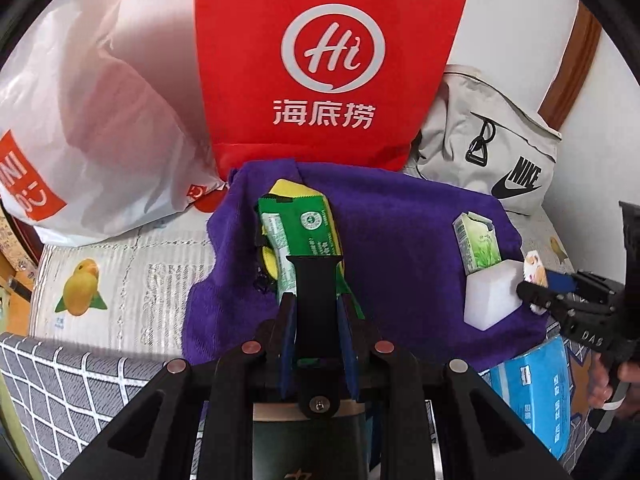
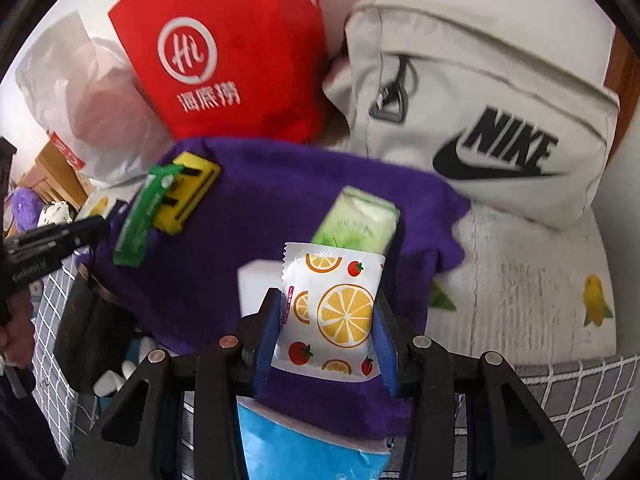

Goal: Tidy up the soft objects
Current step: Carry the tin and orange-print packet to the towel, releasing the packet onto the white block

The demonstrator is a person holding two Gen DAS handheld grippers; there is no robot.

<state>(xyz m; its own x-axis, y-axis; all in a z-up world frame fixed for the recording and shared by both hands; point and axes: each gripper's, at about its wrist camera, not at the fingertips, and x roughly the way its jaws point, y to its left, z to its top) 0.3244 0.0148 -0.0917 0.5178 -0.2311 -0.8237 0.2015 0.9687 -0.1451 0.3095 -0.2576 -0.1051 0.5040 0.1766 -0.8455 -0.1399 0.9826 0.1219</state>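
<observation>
Two claws, both loaded, both angled down over the purple towel [image 1: 400, 240] — that is where I stand in this sorting job.

On my left, the left claw [image 1: 316, 308] is pressed together on a flat black strap-like piece [image 1: 314, 292]; I cannot name it better than that. Its tip hangs over the green sachet [image 1: 296, 236], which lies across a yellow sponge [image 1: 288, 192] on the towel. Whether the strap touches the sachet I cannot tell.

Further right on the towel sit a white foam block [image 1: 492, 300] and, leaning just behind it, a small green carton [image 1: 476, 244]. My right claw [image 2: 328, 320] pinches a white packet printed with orange slices and tomatoes [image 2: 332, 308], held over that block and carton.

I judge this as mid-task: items in hand, not yet placed. The next move calls for picking a destination — one of the bags behind, probably — and easing off without crushing the packet.

Behind the towel, left to right: a white plastic bag [image 1: 92, 120], a red tote [image 1: 324, 60], a pale grey Nike bag [image 1: 492, 148]. Everything rests on a tabletop cover printed with yellow fruit [image 1: 120, 280], with a grey checked cloth [image 1: 60, 384] along its near edge. A blue pack [image 1: 536, 392] pokes from under the towel's near edge. White wall and a strip of wooden trim [image 1: 572, 64] close the room on the right.
</observation>
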